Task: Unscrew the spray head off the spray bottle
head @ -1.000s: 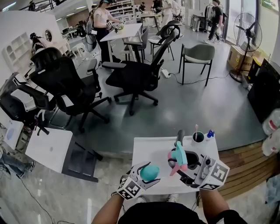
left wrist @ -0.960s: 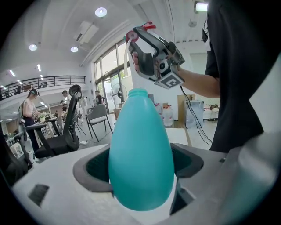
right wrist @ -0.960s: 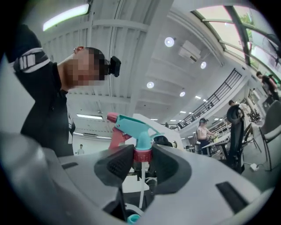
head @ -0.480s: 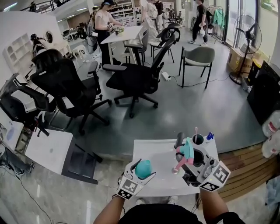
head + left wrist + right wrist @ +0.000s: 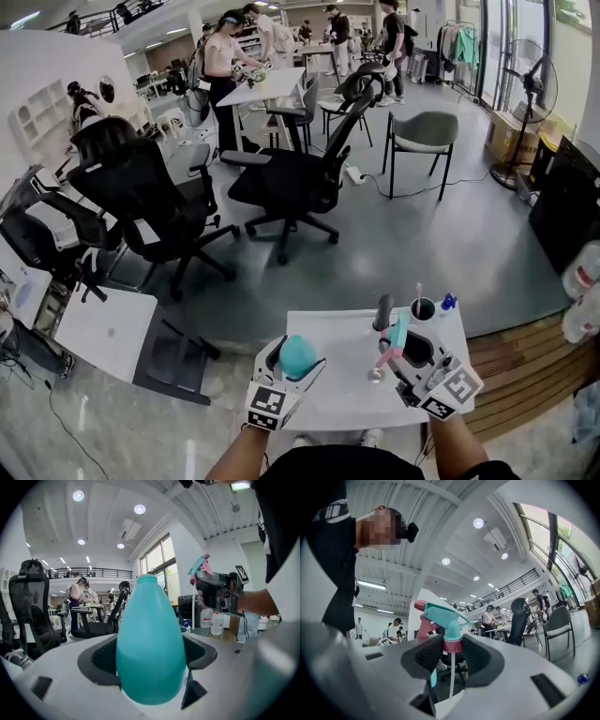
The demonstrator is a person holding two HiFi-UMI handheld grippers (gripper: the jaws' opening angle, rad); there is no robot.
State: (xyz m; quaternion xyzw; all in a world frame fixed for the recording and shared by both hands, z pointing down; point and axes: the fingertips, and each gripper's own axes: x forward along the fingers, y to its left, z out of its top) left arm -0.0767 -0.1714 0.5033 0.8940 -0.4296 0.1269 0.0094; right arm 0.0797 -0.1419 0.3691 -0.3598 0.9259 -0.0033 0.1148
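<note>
Left gripper view, teal teardrop spray bottle [image 5: 150, 620] with open neck, clamped in left gripper [image 5: 150, 660], teal spray head [image 5: 440, 613] with pink collar [image 5: 453, 644] and white dip tube [image 5: 451, 679], clamped in right gripper [image 5: 452, 652], apart from bottle

Left gripper [image 5: 298, 356], right gripper [image 5: 397, 343]: grey, black-padded jaws, black-white marker cubes [image 5: 265, 405]; black top [image 5: 342, 465].

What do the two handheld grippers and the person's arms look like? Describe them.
Both the left gripper and the right gripper are light grey, with broad fingers lined by black textured pads. Each carries a white cube with black square markers. The forearms are bare; the person wears a black top.
</note>
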